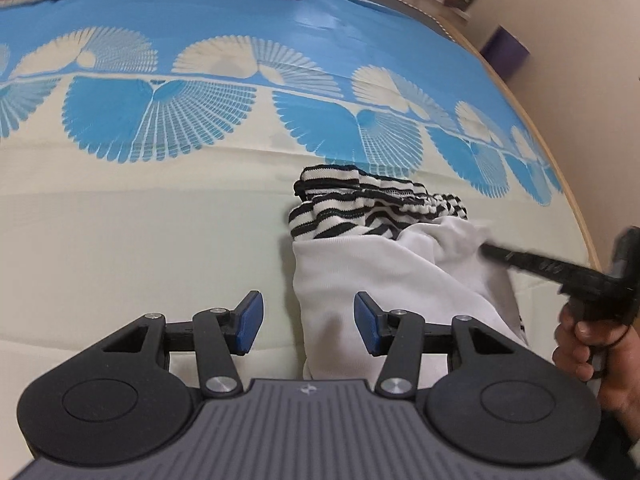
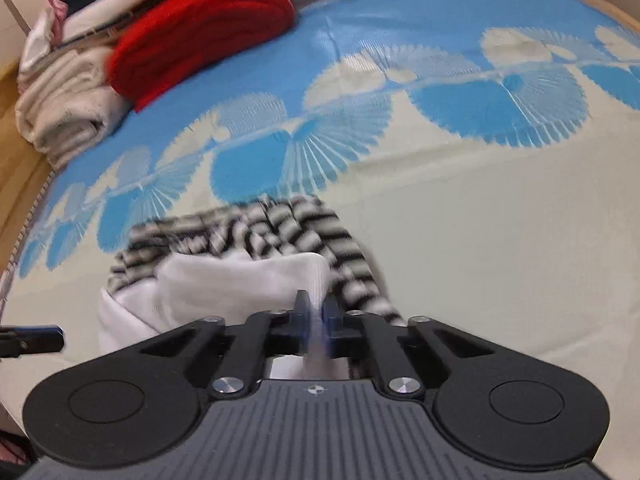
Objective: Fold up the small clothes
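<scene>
We see the left gripper (image 1: 309,322) with its blue-padded jaws spread wide, nothing between them, low over the cream and blue fan-patterned bedspread (image 1: 140,216). The small white garment with black-and-white striped trim (image 1: 372,264) lies on the cream part of that spread, just ahead of our left gripper; its near white edge runs under the right-hand pad (image 1: 368,326).

Right gripper (image 2: 316,312): jaws pressed together on a fold of the garment's white fabric, pinching it at the garment's right edge. The right wrist view is motion-blurred, so stripe detail there is soft. The striped end lies on the far side.

At the far edge of the bed: folded red knit (image 2: 200,32) beside a pile of white and pale clothes (image 2: 68,96), well apart from the garment.
</scene>
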{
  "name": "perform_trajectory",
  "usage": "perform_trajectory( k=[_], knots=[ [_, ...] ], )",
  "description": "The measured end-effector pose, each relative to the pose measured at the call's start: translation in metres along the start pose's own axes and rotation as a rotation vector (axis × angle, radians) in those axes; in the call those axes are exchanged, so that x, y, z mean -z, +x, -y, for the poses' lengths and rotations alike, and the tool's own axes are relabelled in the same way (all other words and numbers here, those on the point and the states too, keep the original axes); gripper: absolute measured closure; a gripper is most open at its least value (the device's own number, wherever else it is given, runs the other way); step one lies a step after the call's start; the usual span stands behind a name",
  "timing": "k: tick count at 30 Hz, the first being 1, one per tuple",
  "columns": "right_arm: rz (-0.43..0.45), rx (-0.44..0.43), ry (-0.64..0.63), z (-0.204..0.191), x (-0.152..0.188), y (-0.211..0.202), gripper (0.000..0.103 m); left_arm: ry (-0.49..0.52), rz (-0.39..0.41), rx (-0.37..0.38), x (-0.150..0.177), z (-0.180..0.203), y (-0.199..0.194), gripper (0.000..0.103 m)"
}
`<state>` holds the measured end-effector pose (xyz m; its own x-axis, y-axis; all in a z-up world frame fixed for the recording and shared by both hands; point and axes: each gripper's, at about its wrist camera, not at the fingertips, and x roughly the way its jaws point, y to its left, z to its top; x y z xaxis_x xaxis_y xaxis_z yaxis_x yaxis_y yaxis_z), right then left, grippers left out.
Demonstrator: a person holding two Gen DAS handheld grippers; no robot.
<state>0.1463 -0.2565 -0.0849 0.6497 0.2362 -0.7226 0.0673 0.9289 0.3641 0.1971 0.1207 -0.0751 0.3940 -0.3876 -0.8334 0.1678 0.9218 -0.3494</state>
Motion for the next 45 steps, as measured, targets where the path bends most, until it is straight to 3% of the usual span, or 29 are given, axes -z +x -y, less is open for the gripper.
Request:
perform_trajectory(
  k=[2, 3, 5, 7, 10, 11, 13, 14, 17, 20, 21, 24, 27, 30, 32, 33, 36, 38, 42, 45],
  knots=[
    [0.197, 0.02, 0.133, 0.019, -0.012, -0.029, 0.099, -0.005, -0.003, 0.009, -0.002, 0.002, 0.002, 0.047],
    [0.222, 0.054, 0.207, 0.033, -0.013, -0.034, 0.099, -0.001, -0.004, 0.013, -0.004, 0.004, 0.004, 0.047],
    [0.119, 0.137, 0.249, 0.05, -0.012, -0.021, 0.098, 0.011, -0.009, 0.022, -0.003, 0.007, 0.007, 0.047],
    [0.041, 0.201, 0.175, 0.049, -0.011, -0.007, 0.096, 0.028, -0.019, 0.032, -0.002, 0.013, 0.012, 0.046],
    [0.009, 0.187, 0.146, 0.047, -0.011, -0.003, 0.09, 0.026, -0.027, 0.052, -0.004, 0.02, 0.019, 0.043],
    [0.014, 0.176, 0.149, 0.046, -0.011, -0.006, 0.086, 0.012, -0.029, 0.062, -0.004, 0.021, 0.022, 0.042],
    [0.035, 0.119, 0.164, 0.049, -0.01, -0.019, 0.054, -0.02, -0.03, 0.082, -0.006, 0.022, 0.026, 0.038],
    [0.03, 0.079, 0.167, 0.051, -0.008, -0.024, 0.049, -0.034, -0.034, 0.091, -0.007, 0.023, 0.03, 0.037],
    [-0.089, -0.05, 0.142, 0.052, 0.001, -0.022, 0.046, -0.051, -0.054, 0.087, -0.009, 0.027, 0.042, 0.037],
    [-0.264, -0.11, 0.05, 0.046, 0.015, -0.008, 0.046, -0.073, -0.071, 0.072, -0.009, 0.028, 0.059, 0.033],
    [-0.326, -0.098, -0.01, 0.042, 0.022, -0.003, 0.049, -0.084, -0.083, 0.054, -0.01, 0.029, 0.065, 0.033],
    [-0.364, -0.034, -0.15, 0.037, 0.034, 0.003, 0.097, -0.1, -0.074, 0.024, -0.013, 0.031, 0.082, 0.033],
    [-0.368, 0.024, -0.059, 0.055, 0.032, 0.006, 0.097, -0.111, -0.051, -0.053, -0.016, 0.035, 0.099, 0.028],
    [-0.374, 0.056, -0.047, 0.055, 0.031, 0.008, 0.097, -0.083, -0.048, -0.104, -0.013, 0.041, 0.11, 0.024],
    [-0.367, 0.043, -0.036, 0.054, 0.029, 0.007, 0.094, -0.111, -0.049, -0.092, -0.014, 0.039, 0.104, 0.024],
    [-0.346, 0.039, -0.025, 0.054, 0.026, 0.003, 0.088, -0.142, -0.05, -0.062, -0.015, 0.034, 0.096, 0.025],
    [-0.27, -0.007, 0.027, 0.06, 0.02, -0.013, 0.056, -0.193, -0.033, 0.04, -0.014, 0.024, 0.067, 0.025],
    [-0.257, -0.074, 0.064, 0.066, 0.017, -0.02, 0.048, -0.159, -0.032, 0.085, -0.012, 0.022, 0.048, 0.025],
    [-0.32, -0.15, 0.045, 0.065, 0.022, -0.021, 0.046, 0.045, -0.1, 0.15, 0.012, 0.033, 0.022, 0.026],
    [-0.398, -0.149, -0.07, 0.052, 0.036, -0.016, 0.047, 0.233, -0.121, 0.158, 0.039, 0.05, 0.014, 0.039]
  ],
)
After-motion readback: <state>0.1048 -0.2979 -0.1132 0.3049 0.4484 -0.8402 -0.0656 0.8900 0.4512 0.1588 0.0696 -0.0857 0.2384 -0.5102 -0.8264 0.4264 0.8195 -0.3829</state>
